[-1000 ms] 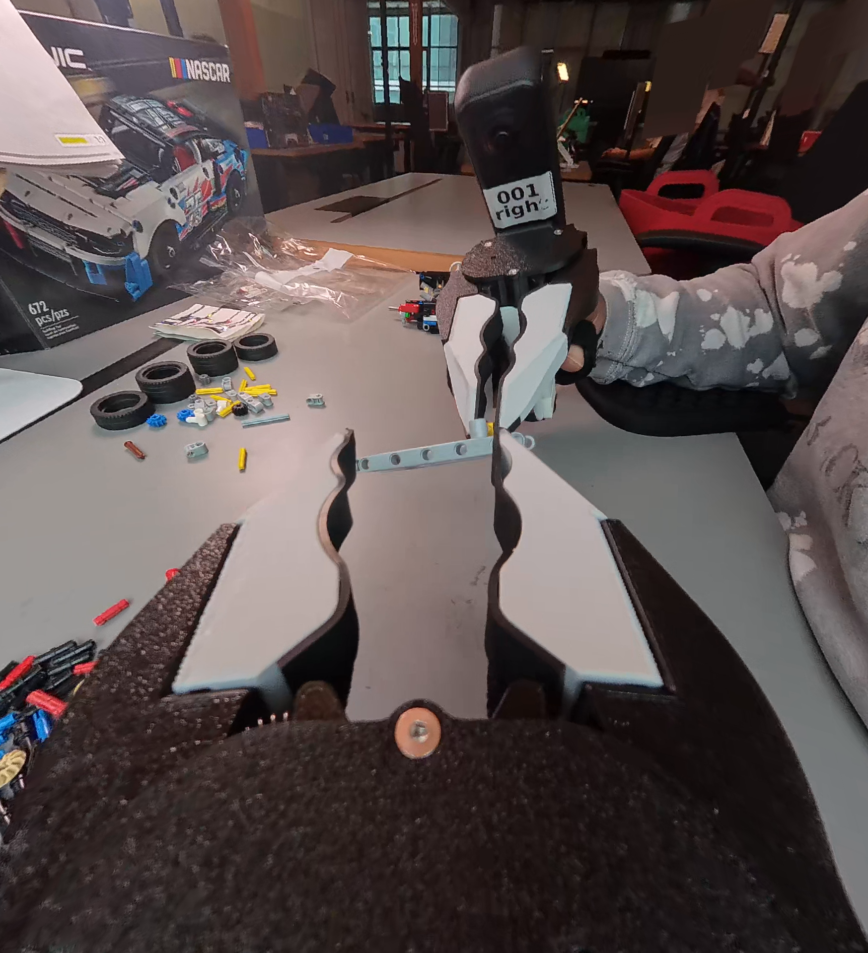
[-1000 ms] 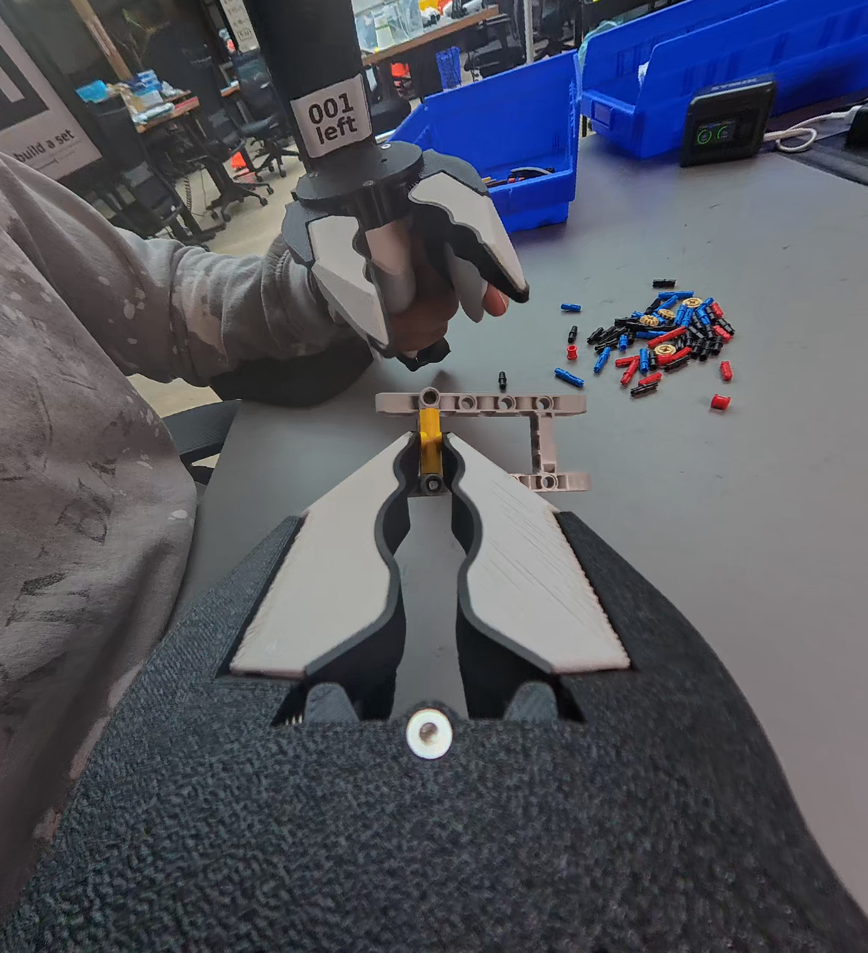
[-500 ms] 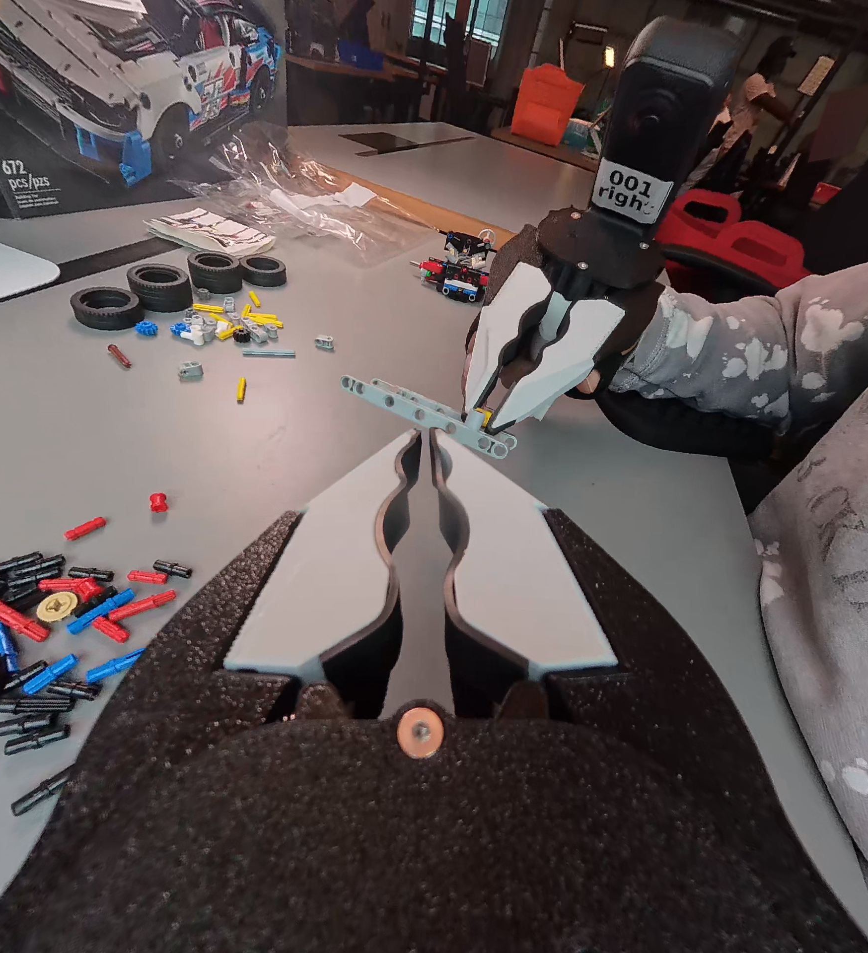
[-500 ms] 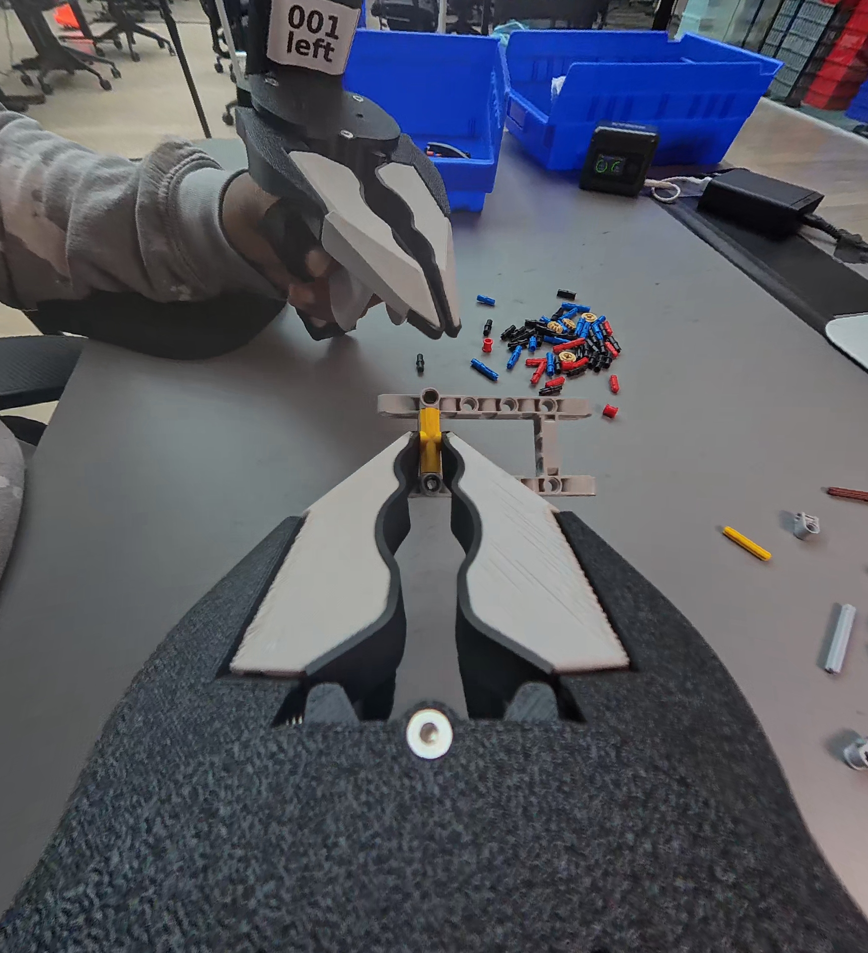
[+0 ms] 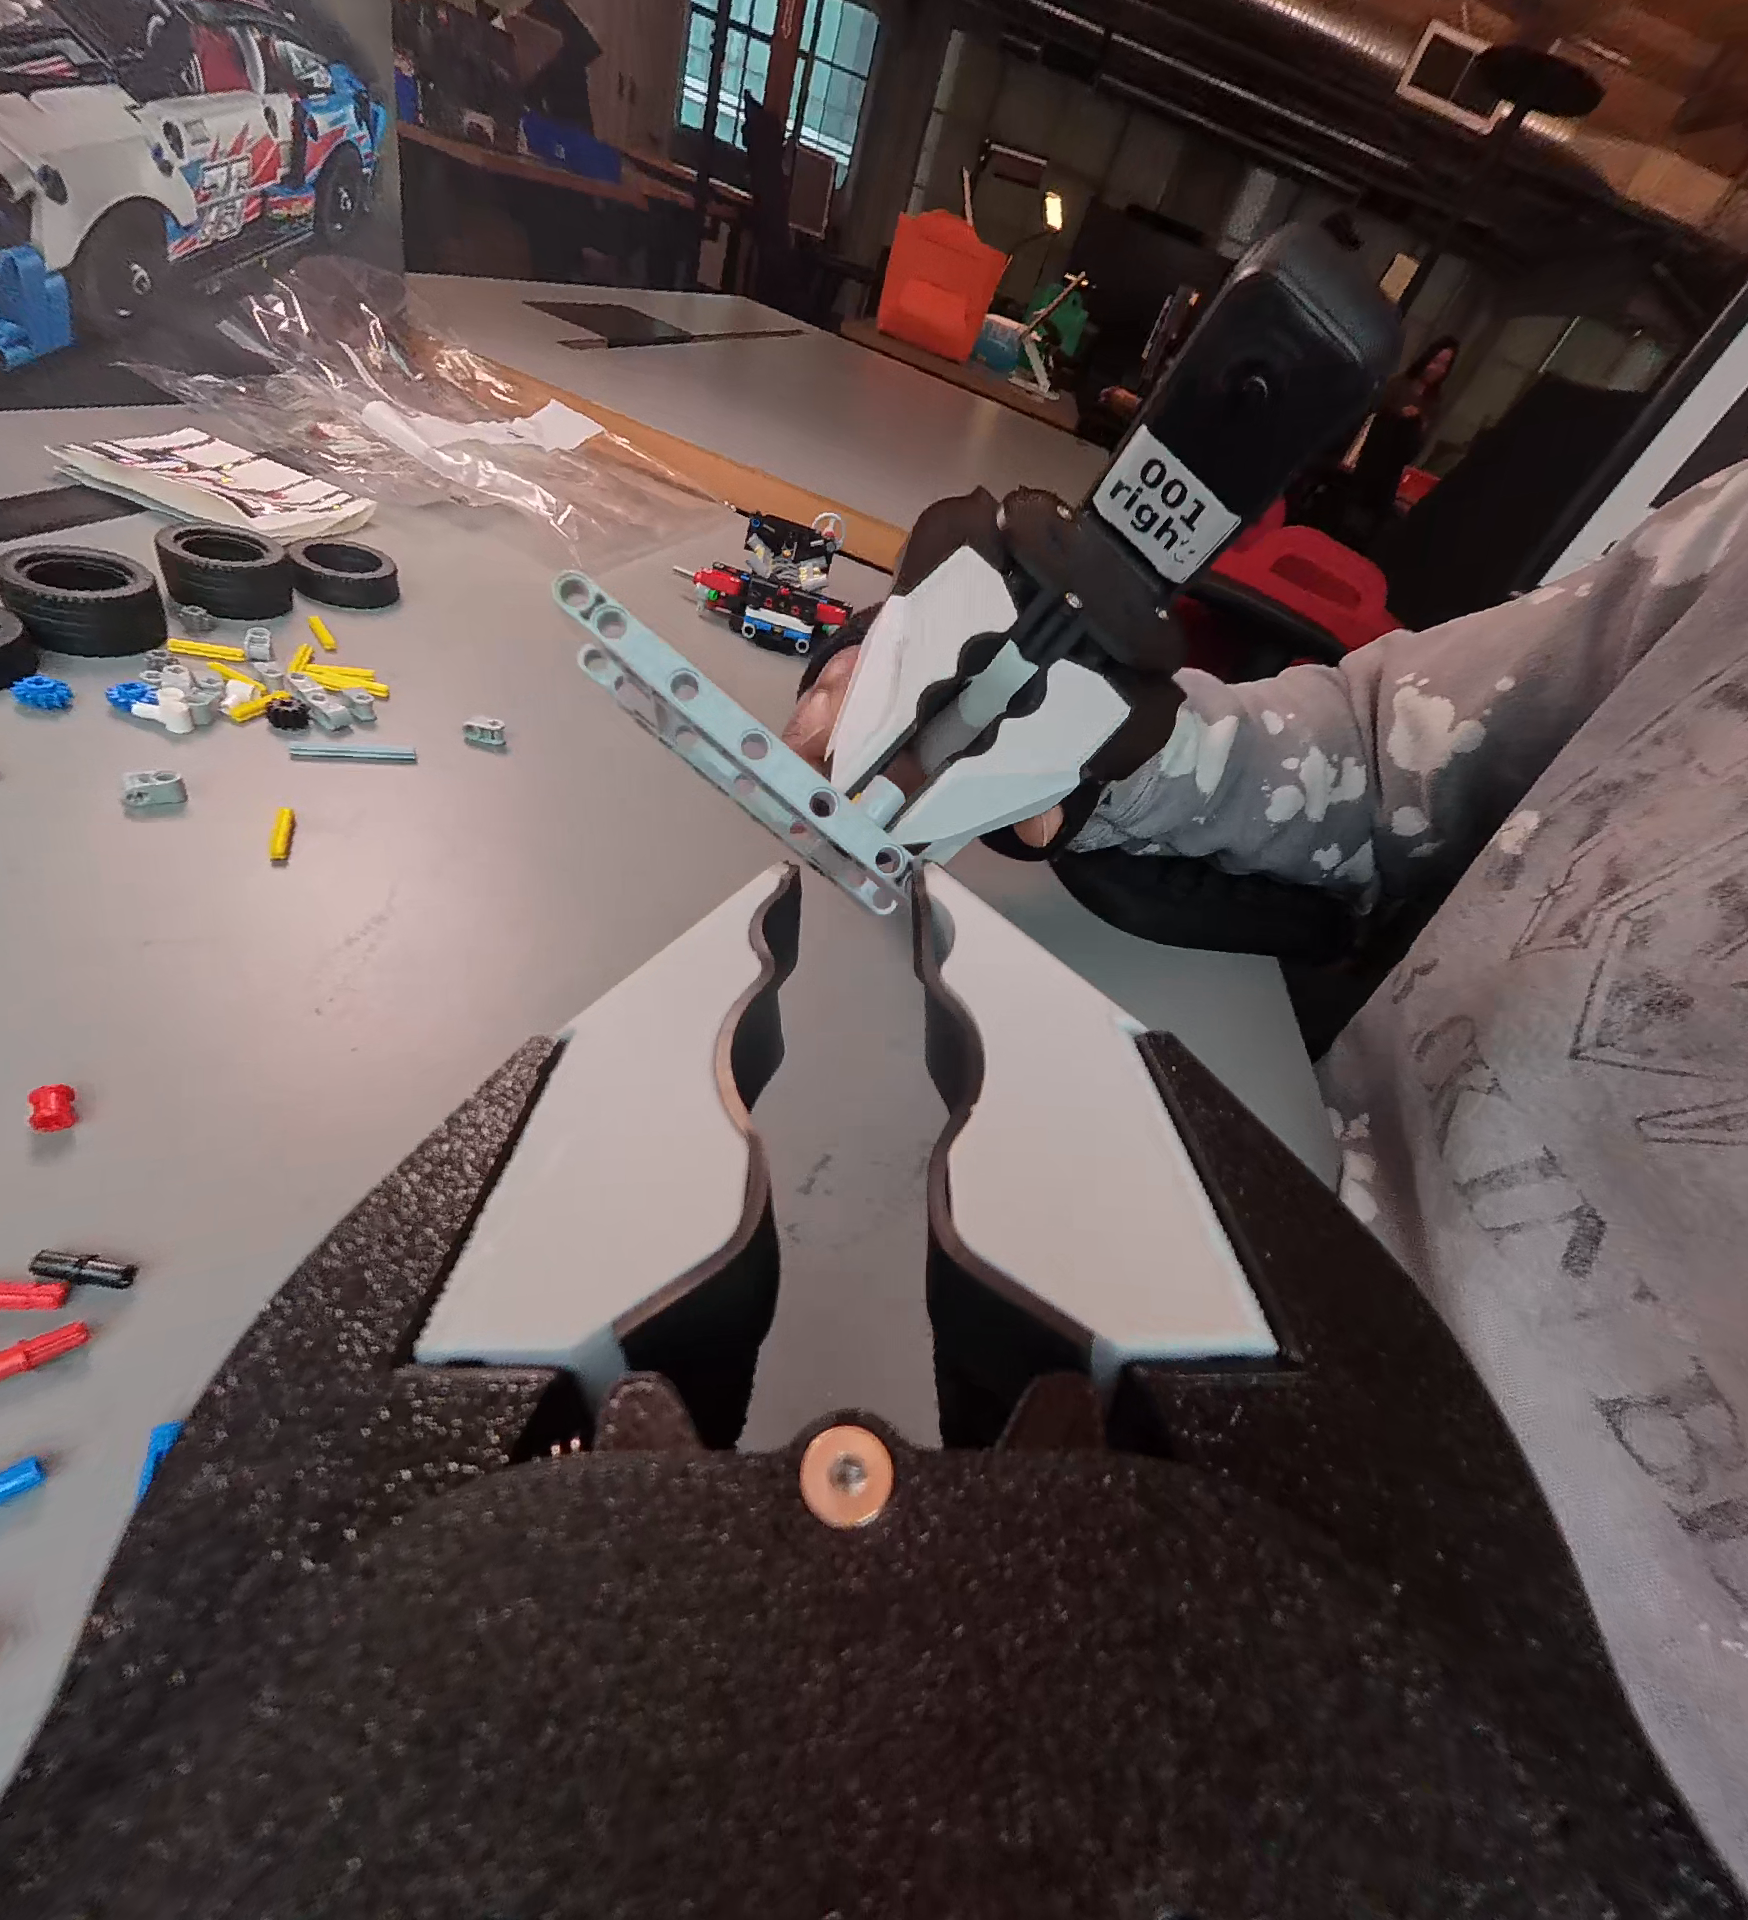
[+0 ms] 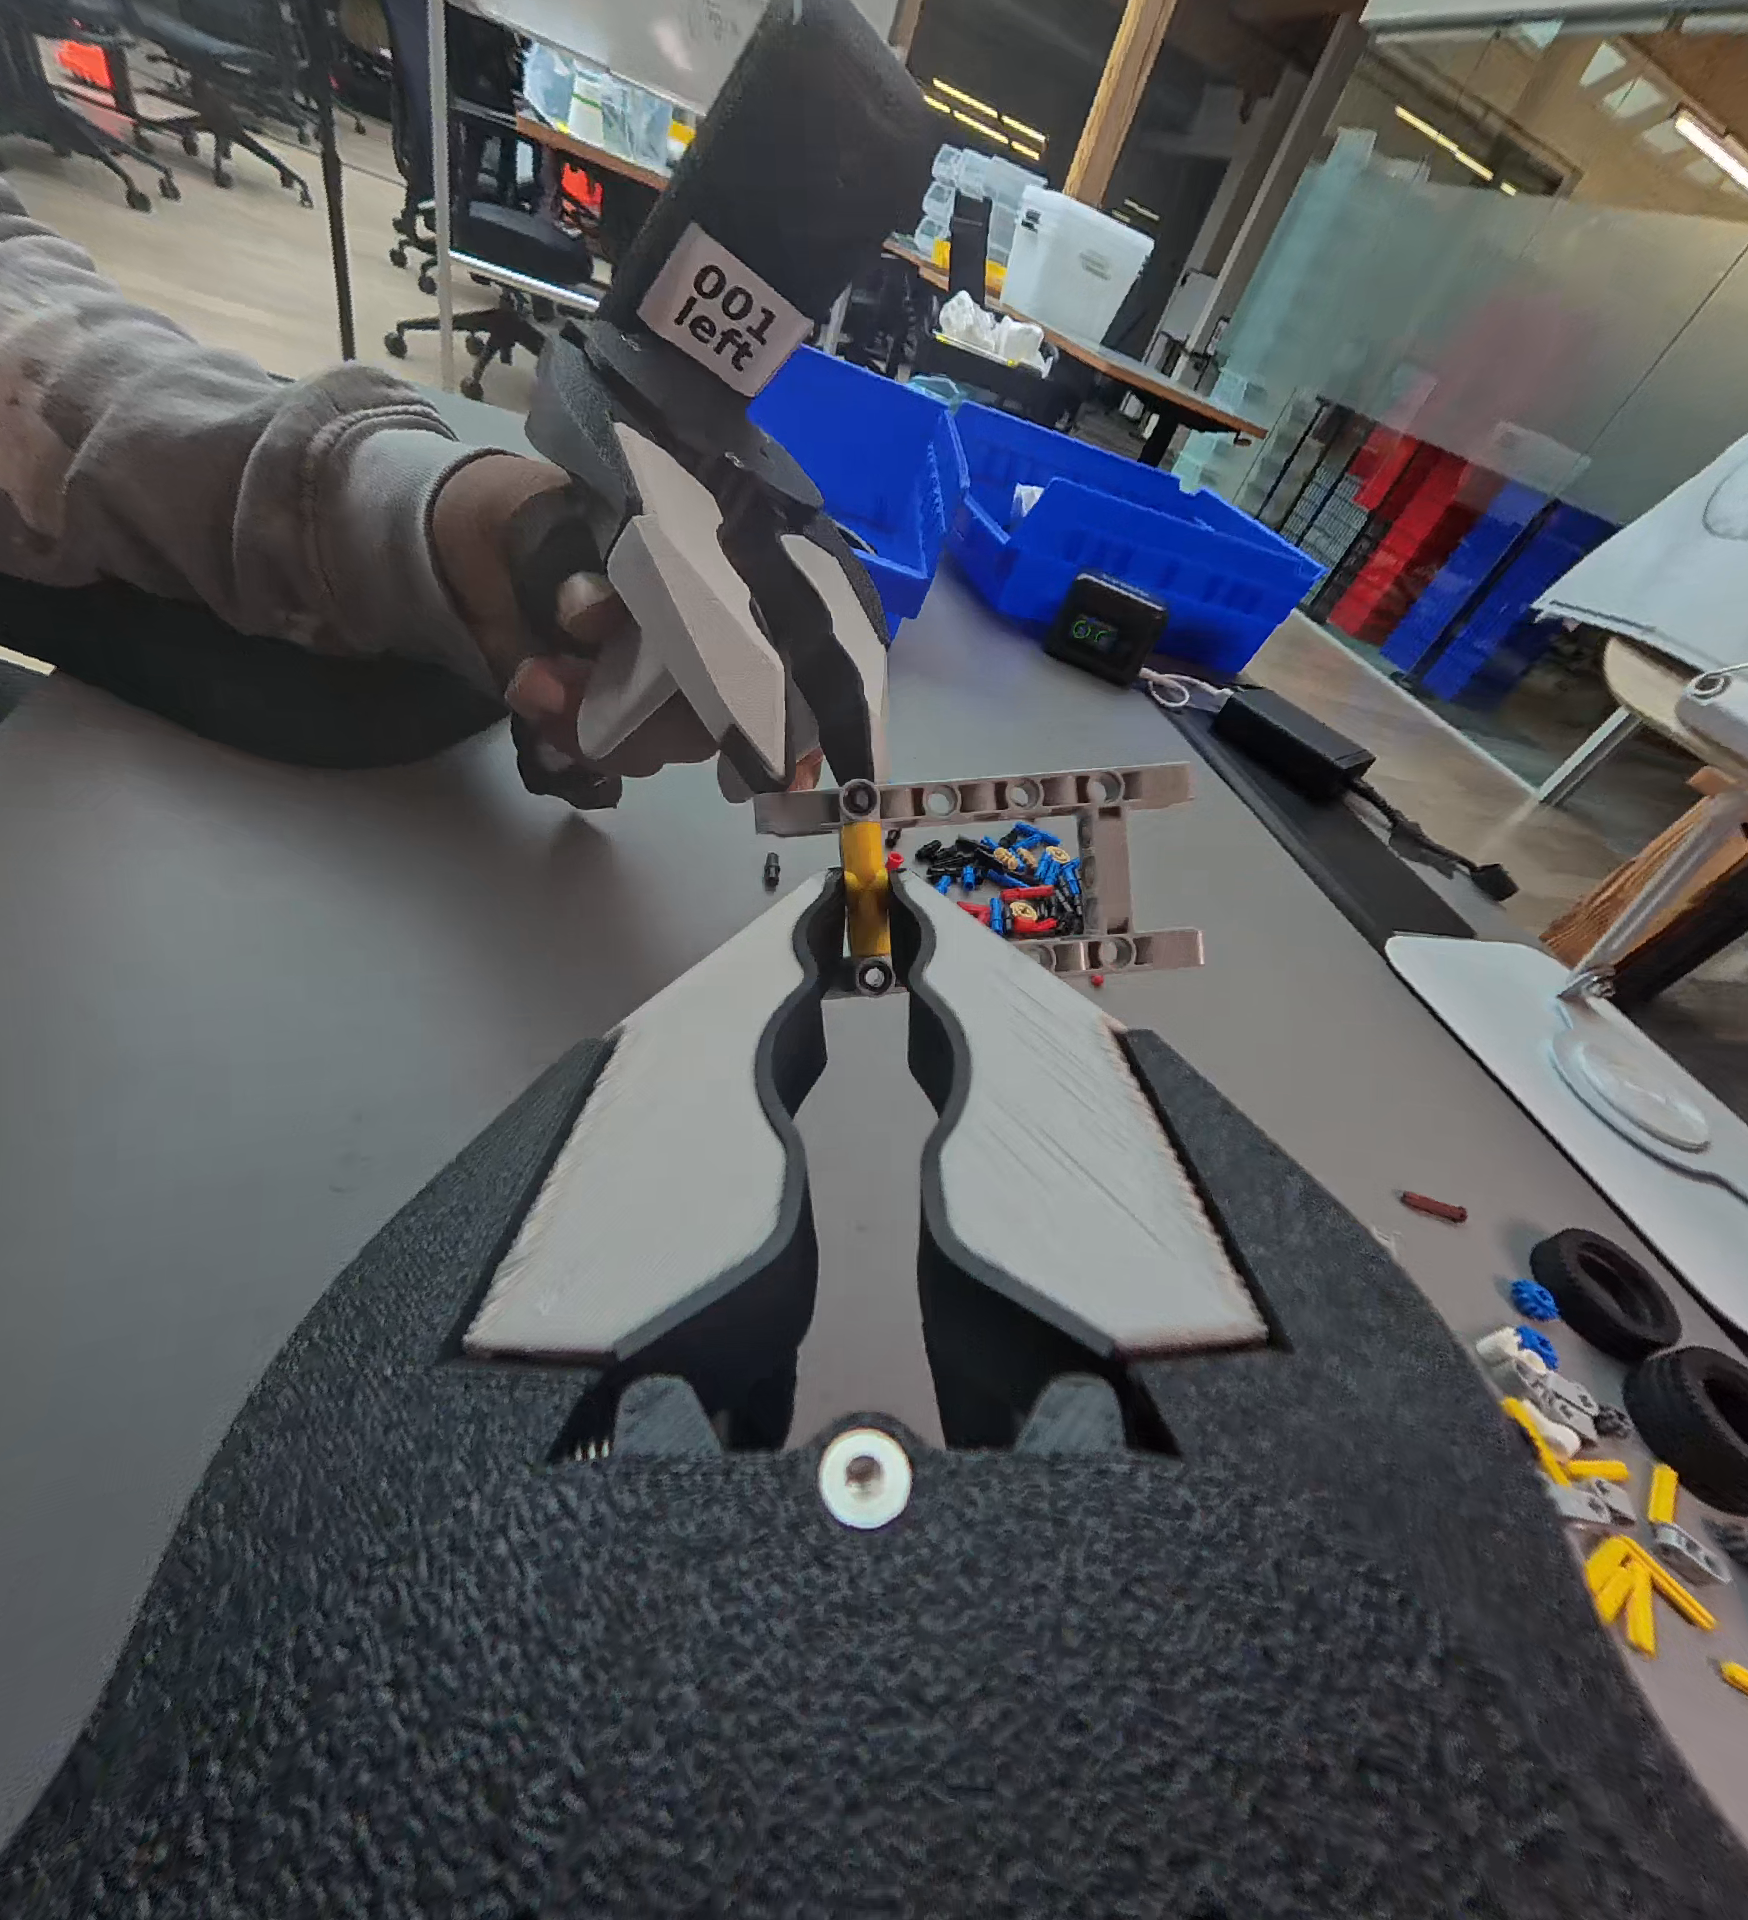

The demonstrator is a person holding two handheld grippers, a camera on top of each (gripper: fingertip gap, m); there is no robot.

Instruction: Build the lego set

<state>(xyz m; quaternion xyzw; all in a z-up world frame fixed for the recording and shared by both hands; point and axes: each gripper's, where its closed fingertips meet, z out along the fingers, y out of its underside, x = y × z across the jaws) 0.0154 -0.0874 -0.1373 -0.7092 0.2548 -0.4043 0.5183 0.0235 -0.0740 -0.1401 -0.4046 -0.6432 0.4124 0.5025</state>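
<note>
The right gripper (image 6: pixel 862 914) is clamped on the yellow connector (image 6: pixel 864 883) of the grey lego frame (image 6: pixel 1015 800) and holds the frame clear of the table (image 6: pixel 278 987). The connector's lower end and the frame's near beam are partly covered by the gripper's own fingertips. In the left wrist view the same frame (image 5: pixel 714 727) is seen nearly edge-on, slanting up and to the left from the right gripper (image 5: pixel 891 821); the yellow part is almost wholly hidden there.

The left gripper (image 5: pixel 849 883) stands slightly parted, with a narrow gap between its tips and nothing gripped. Its tips are at the frame's near corner; whether they touch it cannot be told. In the right wrist view the left gripper (image 6: pixel 818 748) points down at the frame's top beam, beside the black pin at the connector's upper end.

A heap of small red, blue and black pins (image 6: pixel 1005 883) lies on the table, seen through the frame's opening. Black tyres (image 5: pixel 80 603) and loose yellow and grey parts (image 5: pixel 267 686) lie farther left. The lego box (image 5: pixel 122 187) is cut off by the picture's edge. A small partial build (image 5: pixel 776 592) is too distant to make out.
</note>
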